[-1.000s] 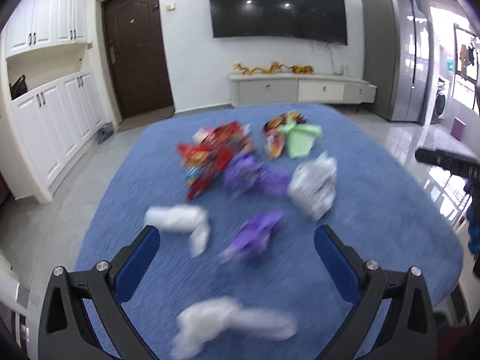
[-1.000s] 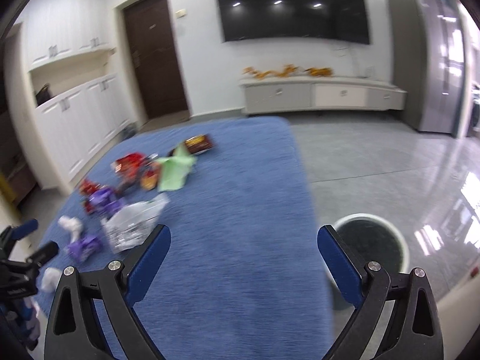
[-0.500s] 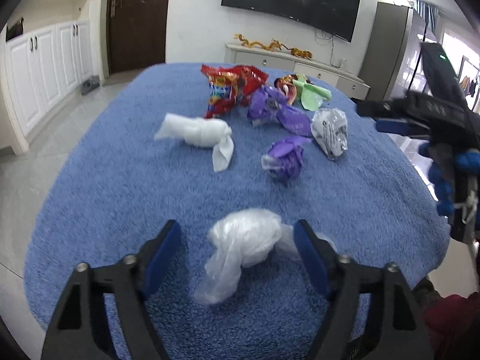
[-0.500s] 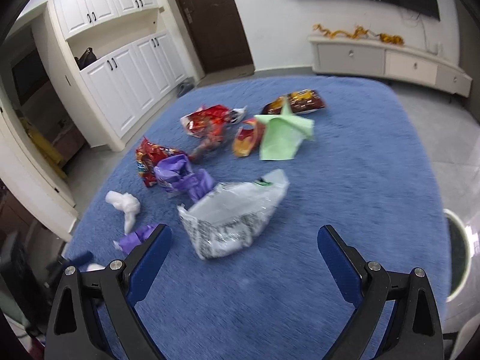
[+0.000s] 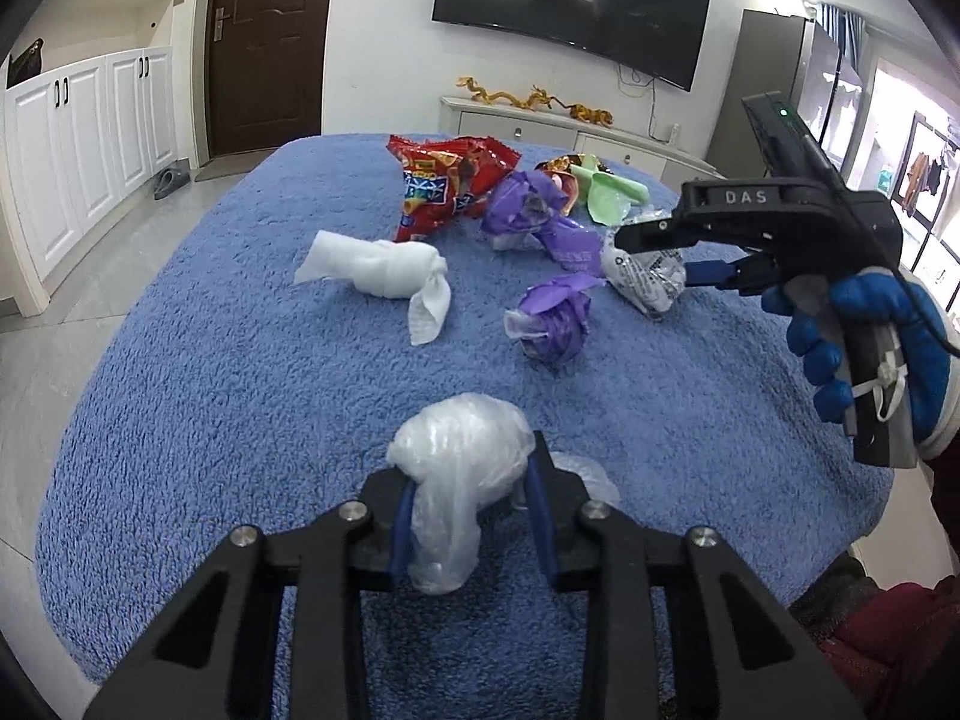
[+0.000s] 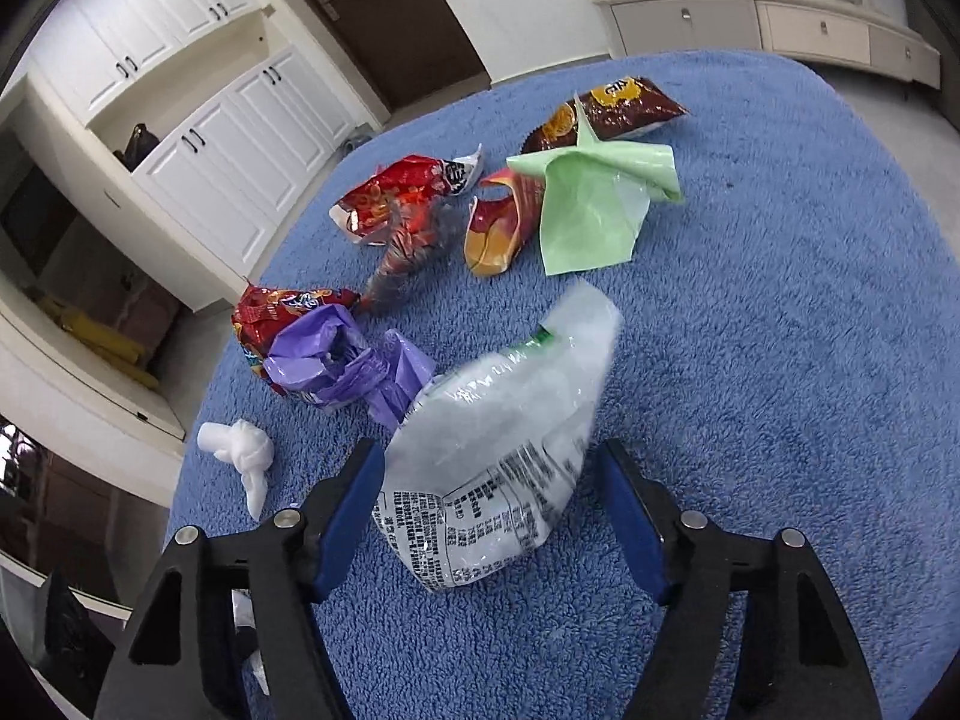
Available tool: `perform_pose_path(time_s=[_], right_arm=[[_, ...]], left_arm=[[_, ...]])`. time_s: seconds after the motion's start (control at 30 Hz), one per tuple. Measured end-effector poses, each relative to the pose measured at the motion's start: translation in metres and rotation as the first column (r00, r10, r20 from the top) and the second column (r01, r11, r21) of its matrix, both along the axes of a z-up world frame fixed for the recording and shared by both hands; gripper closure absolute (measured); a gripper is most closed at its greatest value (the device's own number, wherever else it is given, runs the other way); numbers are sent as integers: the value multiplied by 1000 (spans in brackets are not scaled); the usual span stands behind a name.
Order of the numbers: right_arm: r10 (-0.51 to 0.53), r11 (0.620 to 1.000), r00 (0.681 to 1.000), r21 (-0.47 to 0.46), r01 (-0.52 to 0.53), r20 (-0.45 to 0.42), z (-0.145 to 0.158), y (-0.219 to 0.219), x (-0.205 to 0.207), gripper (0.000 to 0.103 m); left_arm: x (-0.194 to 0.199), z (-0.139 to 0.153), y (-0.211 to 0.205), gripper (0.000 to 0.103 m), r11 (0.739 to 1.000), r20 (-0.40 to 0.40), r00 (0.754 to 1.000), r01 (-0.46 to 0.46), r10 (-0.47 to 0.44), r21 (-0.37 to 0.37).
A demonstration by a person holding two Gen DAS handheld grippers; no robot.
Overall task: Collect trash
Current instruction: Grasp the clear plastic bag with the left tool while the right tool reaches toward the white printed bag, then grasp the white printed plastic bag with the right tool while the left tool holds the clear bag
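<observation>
Under both of my cameras lies a blue fluffy cloth-covered table point(image 5: 240, 372), and all the trash sits on it. The largest piece is the silvery-clear printed plastic packet point(image 6: 498, 450), lying right in front of my right gripper point(image 6: 489, 510); its blue pads stand apart on either side of the packet, and I cannot tell whether they touch it, so the jaws read as spread, not clenched. In the left view that same gripper reaches in from the right, held by a blue-gloved hand point(image 5: 870, 348). Beyond the packet lie a crumpled red snack bag point(image 5: 447, 186), a pale green plastic sheet point(image 6: 594, 210) draped partly over an orange torn wrapper point(image 6: 498, 228) and touching a dark brown snack bag point(image 6: 612, 108) behind it, and a bunched purple plastic bag point(image 6: 342, 360) resting against another red wrapper. A rolled white tissue wad point(image 5: 384, 270) lies alone to the left, and a small purple plastic ball point(image 5: 555, 324) sits just beside the silvery packet. Closest to me, my left gripper point(image 5: 471, 498) is clenched on a crumpled clear plastic bag point(image 5: 456, 450), which bulges out above the pads, near the table's front edge.
</observation>
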State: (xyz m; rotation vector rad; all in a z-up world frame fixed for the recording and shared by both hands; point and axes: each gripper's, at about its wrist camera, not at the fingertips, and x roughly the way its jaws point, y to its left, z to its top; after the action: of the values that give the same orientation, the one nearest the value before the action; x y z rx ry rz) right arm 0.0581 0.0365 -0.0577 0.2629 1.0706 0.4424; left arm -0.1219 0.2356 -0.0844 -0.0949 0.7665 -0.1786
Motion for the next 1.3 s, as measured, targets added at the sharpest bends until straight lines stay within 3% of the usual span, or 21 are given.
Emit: perform_pose_path(time_s=[0.1,0.2,0.43,0.57,0.6,0.67,0.83,0.97,1.03,1.07,1.1,1.3], right_arm=[[5,1000,1000,11,-6,9,0,1,0,48],[-6,999,1000,33,5,13,1,-5,-1,54],[-32,998,998,60,29,48,10,-33,-9,60],[-60,995,995,80,54,82,20,-60,-11,64],[-71,994,993,88,63,89,23,-69,-10,78],[-101,991,990,98,91,99,28,-86,-9,84],[-164,980,979,133,148,120,36,-133,-3,84],[-153,976,984,173,135,93,28,-148,-4,84],[-155,966,986,216,140,57,19,-153,-3,71],[-161,960,986,238,147,42,14,-153,-4,57],[-168,952,985,264,155,27,9,-154,-4,49],[-158,916,986,365,163,-45,-7,-141,6,47]], left_arm=[[-1,2,2,74,1000,3,1000,-17,17,-1],[-2,7,6,75,1000,6,1000,-24,24,-8],[12,29,0,76,1000,27,1000,1,0,-6],[26,49,-21,76,998,56,997,51,-53,32],[31,56,-28,76,997,63,996,67,-69,43],[43,68,-43,76,994,77,992,99,-103,52],[75,89,-92,76,981,95,977,185,-189,58],[92,92,-114,76,976,90,972,213,-217,53],[101,92,-117,76,976,79,973,212,-215,47],[104,91,-116,76,977,75,975,205,-208,50],[106,90,-115,76,979,74,977,198,-202,56],[115,85,-95,76,989,66,987,139,-143,58]])
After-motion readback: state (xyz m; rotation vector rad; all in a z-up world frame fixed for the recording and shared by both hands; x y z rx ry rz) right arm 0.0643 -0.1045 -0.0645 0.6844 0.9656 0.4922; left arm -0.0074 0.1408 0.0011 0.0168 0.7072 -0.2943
